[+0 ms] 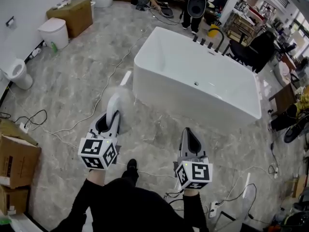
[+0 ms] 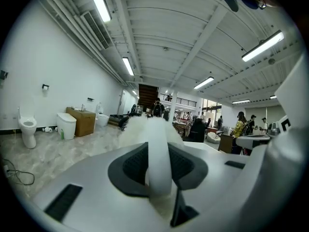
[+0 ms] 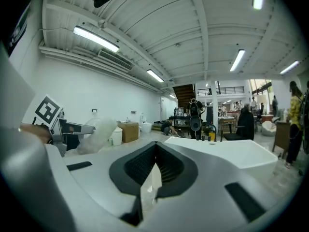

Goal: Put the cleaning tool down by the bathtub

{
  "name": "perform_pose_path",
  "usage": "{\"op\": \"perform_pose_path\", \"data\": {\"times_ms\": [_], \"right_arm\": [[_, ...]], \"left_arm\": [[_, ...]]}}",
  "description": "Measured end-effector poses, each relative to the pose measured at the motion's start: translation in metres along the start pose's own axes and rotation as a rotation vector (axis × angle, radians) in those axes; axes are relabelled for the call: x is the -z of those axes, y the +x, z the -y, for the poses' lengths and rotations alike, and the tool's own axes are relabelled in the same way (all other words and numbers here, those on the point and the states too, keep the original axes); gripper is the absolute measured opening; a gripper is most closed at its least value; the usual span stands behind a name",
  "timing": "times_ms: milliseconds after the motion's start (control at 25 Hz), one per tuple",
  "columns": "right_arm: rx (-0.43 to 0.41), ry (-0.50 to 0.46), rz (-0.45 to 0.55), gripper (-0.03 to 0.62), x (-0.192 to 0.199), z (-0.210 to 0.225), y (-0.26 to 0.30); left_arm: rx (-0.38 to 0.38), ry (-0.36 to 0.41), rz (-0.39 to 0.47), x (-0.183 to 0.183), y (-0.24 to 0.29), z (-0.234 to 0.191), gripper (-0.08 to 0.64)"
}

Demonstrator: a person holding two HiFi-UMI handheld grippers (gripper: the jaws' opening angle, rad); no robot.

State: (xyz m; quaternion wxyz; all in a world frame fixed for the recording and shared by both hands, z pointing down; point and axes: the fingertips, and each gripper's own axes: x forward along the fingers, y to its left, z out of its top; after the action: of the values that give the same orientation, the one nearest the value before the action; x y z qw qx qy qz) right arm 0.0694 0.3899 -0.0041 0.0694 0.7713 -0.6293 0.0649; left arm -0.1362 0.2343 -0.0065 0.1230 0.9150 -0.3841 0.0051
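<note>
Currently the jaws of my left gripper point(image 1: 112, 118) clamp a white fluffy-headed cleaning tool point(image 1: 119, 96), centre frame, near the white rectangular bathtub point(image 1: 183, 103); my right gripper point(image 1: 189, 135) jaws sit closed, empty.

We look steeply down from head height; each gripper camera sits close behind its jaws, facing forward. Head and right gripper views share the bathtub point(image 1: 193, 76) point(image 3: 231, 151) ahead.

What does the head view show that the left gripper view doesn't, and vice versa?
Only the head view: cardboard boxes and the person's shoe. Only the left gripper view: ceiling lights. Both: the tool clamped in the left gripper, the toilet and the brown cabinet.
</note>
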Motion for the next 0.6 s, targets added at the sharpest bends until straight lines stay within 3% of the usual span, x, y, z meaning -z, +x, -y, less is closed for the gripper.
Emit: {"op": "perform_pose_path", "data": {"times_ms": [280,600], "right_arm": [[0.01,0.001,0.0,-0.002,-0.017,-0.002,0.078],[-0.022,-0.021,-0.029,-0.002,-0.028,0.015,0.142]], "left_arm": [[-0.025,-0.019,0.015,-0.014,0.06,-0.051,0.094],[-0.088,-0.053,-0.008,-0.013,0.111,-0.077,0.094]]}}
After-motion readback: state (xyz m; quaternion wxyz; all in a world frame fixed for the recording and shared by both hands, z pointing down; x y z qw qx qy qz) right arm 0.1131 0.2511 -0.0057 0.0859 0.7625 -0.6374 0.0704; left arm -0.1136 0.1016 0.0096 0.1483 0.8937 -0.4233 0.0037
